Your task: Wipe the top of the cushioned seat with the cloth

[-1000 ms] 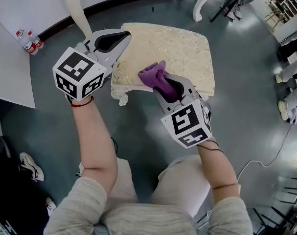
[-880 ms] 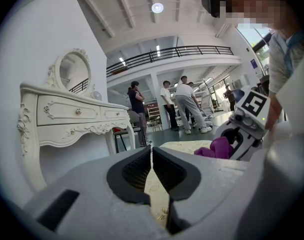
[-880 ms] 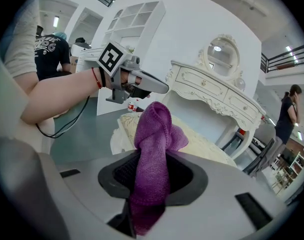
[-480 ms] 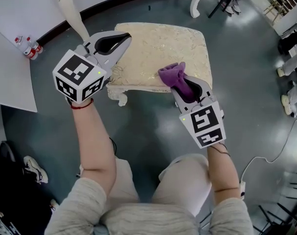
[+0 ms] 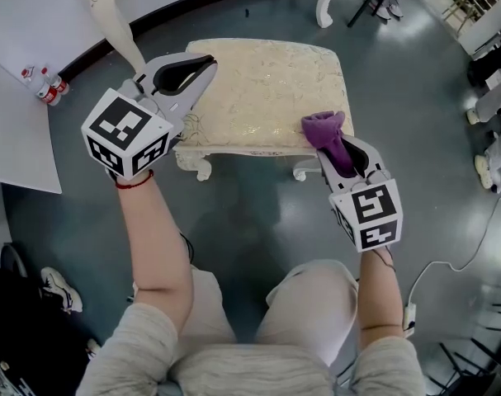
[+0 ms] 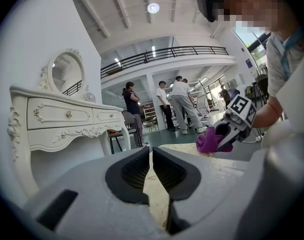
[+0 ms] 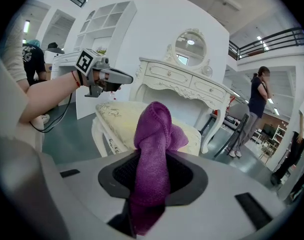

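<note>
Cushioned seat [image 5: 258,89] stands on the grey floor [image 5: 258,213] on carved white legs, its cream, leaf-patterned top facing up and its long axis running left to right across the head view. A purple cloth [image 5: 324,128] lies bunched on the seat's near right corner. It is an upright, folded wad whose long axis runs from the jaws out towards the far side, with its rounded end resting on the cushion. The right gripper [image 5: 339,151] is clenched on the cloth's lower part. In the right gripper view the fabric fills the gap between the dark pads and hangs down below them. The left gripper [image 5: 205,63] sits at the seat's near left corner, over its left edge and well apart from the cloth. Its jaws are drawn together to a thin slit with nothing between them, and a strip of the cushion shows through that slit. Each gripper carries a marker cube [image 5: 126,134] with black-and-white square patterns, and no writing on either can be read. To the far left two small bottles [image 5: 44,77] with red on them stand by a white panel [image 5: 19,130], their labels too small to read. A white dressing table [image 6: 66,119] with an oval mirror [image 6: 66,74] stands beyond the seat's left side. Several people [image 6: 179,104] stand farther off in the hall. A pale cable [image 5: 448,271] trails over the floor to the near right.
</note>
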`<act>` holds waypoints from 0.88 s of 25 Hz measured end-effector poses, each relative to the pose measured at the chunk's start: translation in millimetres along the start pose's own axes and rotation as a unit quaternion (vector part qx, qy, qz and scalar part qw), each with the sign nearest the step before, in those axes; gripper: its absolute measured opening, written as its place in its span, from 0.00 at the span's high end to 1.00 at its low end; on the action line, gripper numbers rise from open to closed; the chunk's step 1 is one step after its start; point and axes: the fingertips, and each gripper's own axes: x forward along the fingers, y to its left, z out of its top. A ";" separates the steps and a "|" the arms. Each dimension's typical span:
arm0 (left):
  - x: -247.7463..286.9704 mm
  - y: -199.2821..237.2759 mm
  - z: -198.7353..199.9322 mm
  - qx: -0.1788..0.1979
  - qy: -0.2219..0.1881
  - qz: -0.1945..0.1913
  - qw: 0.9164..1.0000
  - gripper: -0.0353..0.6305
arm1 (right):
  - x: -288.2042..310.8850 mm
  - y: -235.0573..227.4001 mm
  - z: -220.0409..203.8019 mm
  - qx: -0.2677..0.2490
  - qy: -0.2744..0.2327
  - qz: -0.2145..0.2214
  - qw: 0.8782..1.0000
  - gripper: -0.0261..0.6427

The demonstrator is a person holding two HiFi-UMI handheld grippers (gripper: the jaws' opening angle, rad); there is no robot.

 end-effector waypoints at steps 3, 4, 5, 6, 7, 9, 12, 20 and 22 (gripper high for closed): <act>-0.1 -0.1 1.9 0.000 -0.004 0.000 1.000 0.92 | -6.0 -13.5 -12.1 0.008 0.010 -0.017 1.000 0.78; 0.0 -0.2 2.2 0.001 -0.004 0.000 1.000 0.92 | -7.9 -17.4 -16.1 0.011 0.014 -0.023 1.000 0.78; 0.2 -0.1 2.4 0.002 -0.005 0.000 1.000 0.92 | -9.7 -21.0 -19.7 0.015 0.017 -0.028 0.999 0.78; 0.4 -0.1 2.5 0.003 -0.005 0.000 1.000 0.92 | -11.3 -24.2 -22.9 0.019 0.020 -0.032 0.999 0.78; 0.6 0.0 2.4 0.003 -0.004 0.000 1.000 0.92 | -12.5 -27.0 -25.9 0.022 0.023 -0.036 0.999 0.78; 1.3 -0.3 2.3 0.002 -0.004 -0.001 1.000 0.92 | -14.6 -32.3 -31.6 0.029 0.027 -0.041 0.998 0.78; 3.4 -2.4 3.0 0.002 -0.004 -0.004 1.000 0.92 | -16.8 -37.9 -37.9 0.038 0.030 -0.047 0.998 0.78; 8.8 -10.0 3.6 0.006 -0.003 -0.015 1.000 0.92 | -20.4 -45.4 -51.4 0.046 0.041 -0.057 0.996 0.78; 8.5 -10.3 4.2 0.006 -0.003 -0.016 1.000 0.92 | -22.6 -49.2 -57.2 0.048 0.049 -0.061 0.996 0.78</act>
